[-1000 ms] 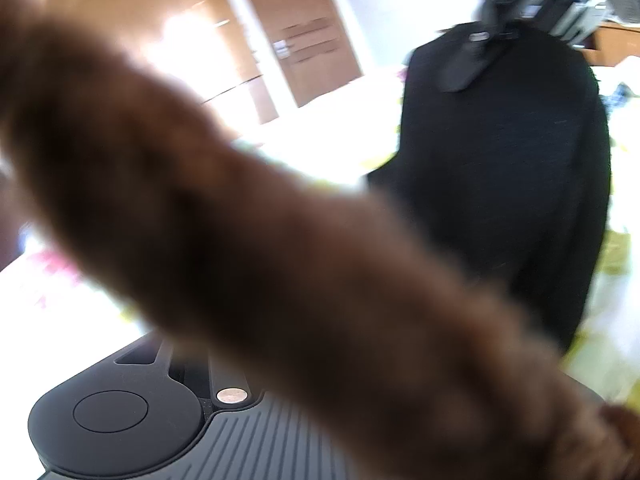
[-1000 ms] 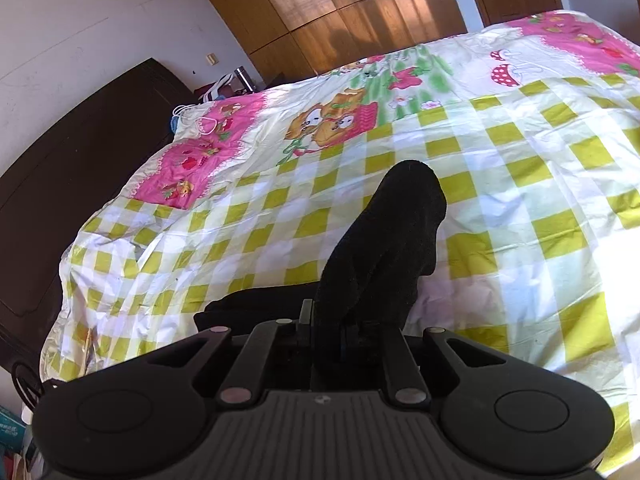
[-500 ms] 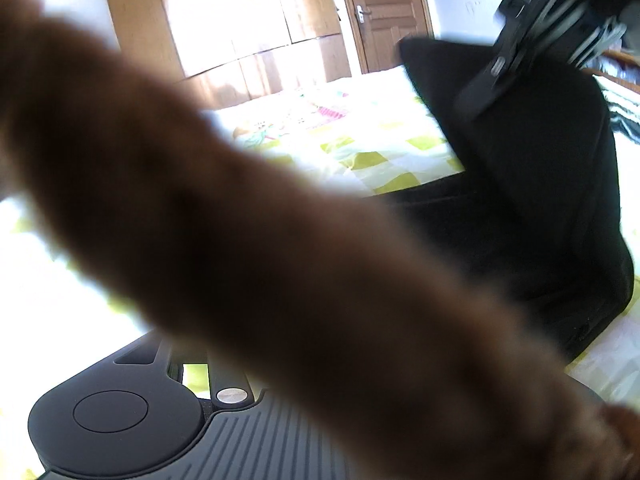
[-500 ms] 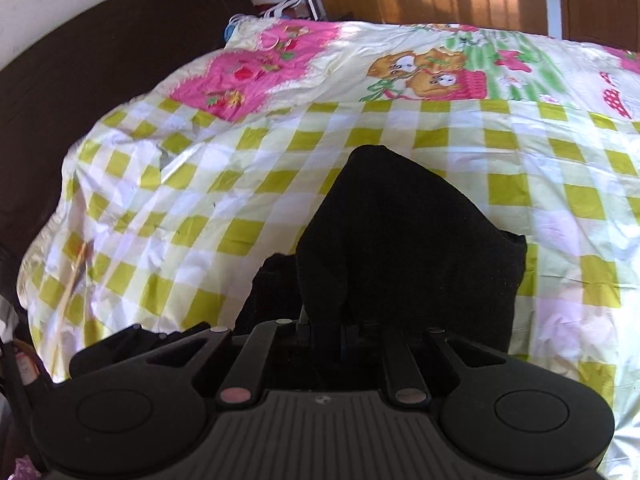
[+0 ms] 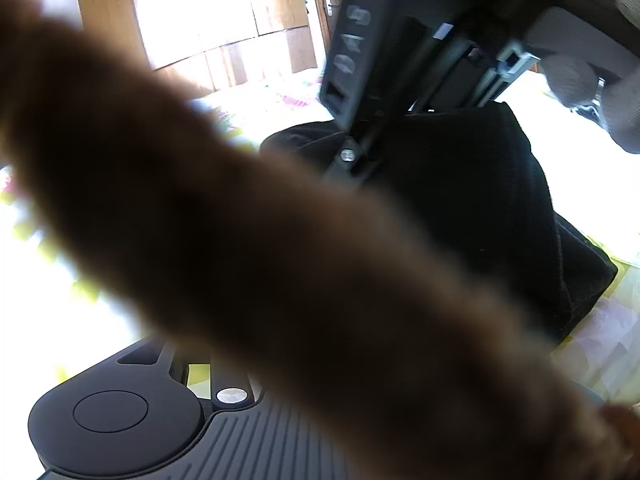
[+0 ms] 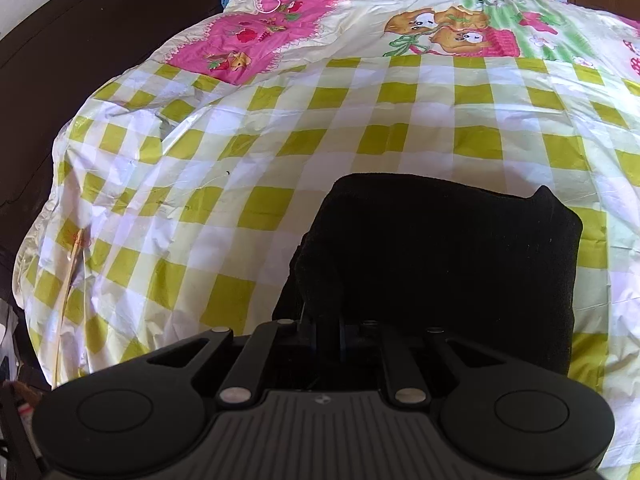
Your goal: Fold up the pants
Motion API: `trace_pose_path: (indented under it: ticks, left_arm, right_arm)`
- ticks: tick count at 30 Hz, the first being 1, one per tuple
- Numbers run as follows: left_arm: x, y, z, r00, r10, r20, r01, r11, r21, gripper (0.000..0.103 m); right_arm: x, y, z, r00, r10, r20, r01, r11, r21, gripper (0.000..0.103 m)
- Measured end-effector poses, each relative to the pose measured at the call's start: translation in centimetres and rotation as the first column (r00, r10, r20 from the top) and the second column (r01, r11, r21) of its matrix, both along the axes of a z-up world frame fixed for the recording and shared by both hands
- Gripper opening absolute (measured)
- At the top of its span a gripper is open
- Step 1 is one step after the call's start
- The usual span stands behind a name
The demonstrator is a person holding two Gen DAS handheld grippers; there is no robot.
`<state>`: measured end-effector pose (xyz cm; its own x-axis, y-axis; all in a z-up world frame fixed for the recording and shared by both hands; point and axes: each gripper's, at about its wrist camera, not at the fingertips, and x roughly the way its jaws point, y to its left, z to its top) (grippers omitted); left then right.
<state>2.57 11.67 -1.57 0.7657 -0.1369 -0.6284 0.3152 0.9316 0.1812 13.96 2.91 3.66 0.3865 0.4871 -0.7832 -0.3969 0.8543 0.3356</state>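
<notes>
Pants [image 6: 440, 264]: black, folded into a thick block on the bed; in the right wrist view the long side runs left to right across the picture, the far edge rounded, a small corner poking up at the far right.
Pants, near end: bunched and drawn up into the right gripper [image 6: 334, 332], so the cloth rises from the bed toward the claw.
Pants, left wrist view [image 5: 480, 208]: a dark mound ahead and to the right of the left gripper, lying on the bed.
Right gripper: clamped on the pants; cloth fills the gap between the jaws, whose tips are buried in it.
Left gripper: jaws closing; fingertips hidden, so I cannot tell whether anything sits between them.
Obstruction: a blurred brown furry band [image 5: 280, 240] crosses the left wrist view from upper left to lower right, close to the lens, and covers most of it.
Right gripper in left wrist view [image 5: 384, 80]: its black body comes down from above onto the top of the pants mound.
Bed cover [image 6: 280, 128]: yellow-green and white checks under and all round the pants, with pink and cartoon-bear panels beyond the claw.
Headboard [image 6: 60, 60]: dark, to the far left of the right claw.
Wooden wardrobe [image 5: 224, 20]: past the bed, ahead of the left claw, with a door beside it.
</notes>
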Motion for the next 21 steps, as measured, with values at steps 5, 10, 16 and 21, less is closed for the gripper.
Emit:
trace_pose_path:
  ticks: [5, 10, 16, 21]
  left_arm:
    - [-0.1, 0.0, 0.0, 1.0, 0.001, -0.001, -0.001, 1.0, -0.004, 0.036]
    - [-1.5, 1.1, 0.5, 0.996, 0.071, 0.046, -0.069, 0.997, -0.034, 0.049]
    - [-6.0, 4.5, 2.1, 0.986, 0.168, -0.02, -0.168, 0.969, -0.181, 0.057]
    - [-8.0, 4.5, 4.7, 0.981, 0.19, -0.024, -0.191, 0.953, -0.235, 0.061]
  right_arm:
    - [-0.1, 2.0, -1.6, 1.0, 0.013, -0.005, -0.013, 0.999, -0.042, 0.028]
    - [1.0, 0.8, -1.3, 0.995, 0.005, -0.103, 0.009, 0.992, 0.128, 0.044]
    - [0.6, -0.2, 1.4, 0.985, 0.135, 0.105, -0.141, 0.989, 0.052, 0.044]
    - [2.7, -0.9, 1.8, 0.953, 0.228, 0.199, -0.222, 0.974, -0.052, 0.053]
